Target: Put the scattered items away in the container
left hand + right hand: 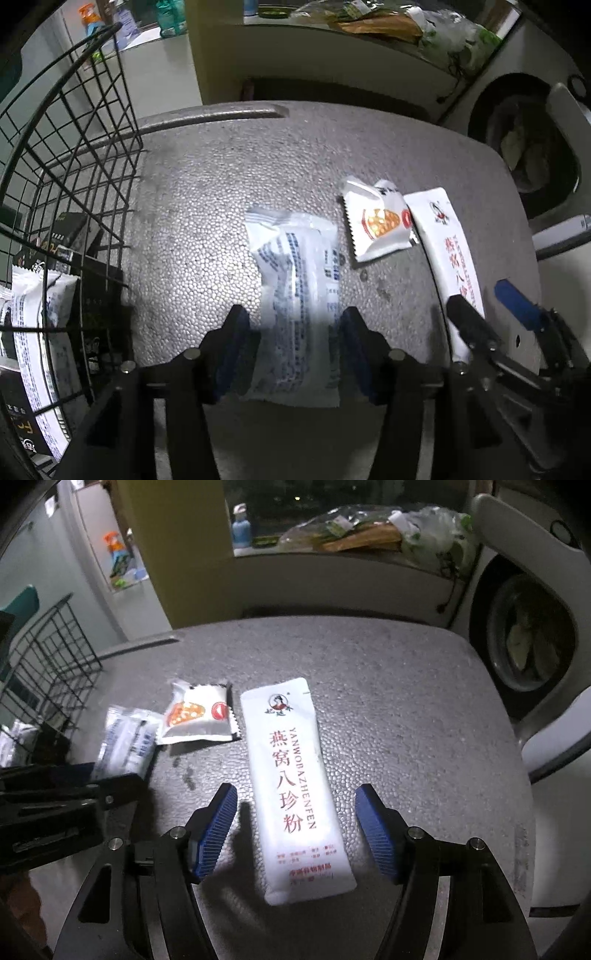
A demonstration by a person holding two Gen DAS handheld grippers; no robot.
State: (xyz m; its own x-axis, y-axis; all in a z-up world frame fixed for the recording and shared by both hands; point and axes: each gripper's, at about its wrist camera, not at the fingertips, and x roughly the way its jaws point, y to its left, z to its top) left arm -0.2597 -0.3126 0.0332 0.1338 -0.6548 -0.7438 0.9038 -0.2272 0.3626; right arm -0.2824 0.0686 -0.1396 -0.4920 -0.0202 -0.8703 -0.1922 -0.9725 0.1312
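Long sachet (295, 794) between open right jaws, wire basket (66, 155) left

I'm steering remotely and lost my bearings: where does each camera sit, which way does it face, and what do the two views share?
Left wrist: sits on the left tongs, looking down along its fingers at the blue-print packet lying between the open jaws; the wire basket is at left and the right tongs at right.
Right wrist: sits on the right tongs, looking down at the long white sachet between open jaws, pads clear of it; the left tongs enter at left.
Shared: both packets, the small snack packet, the basket, the foam tabletop.
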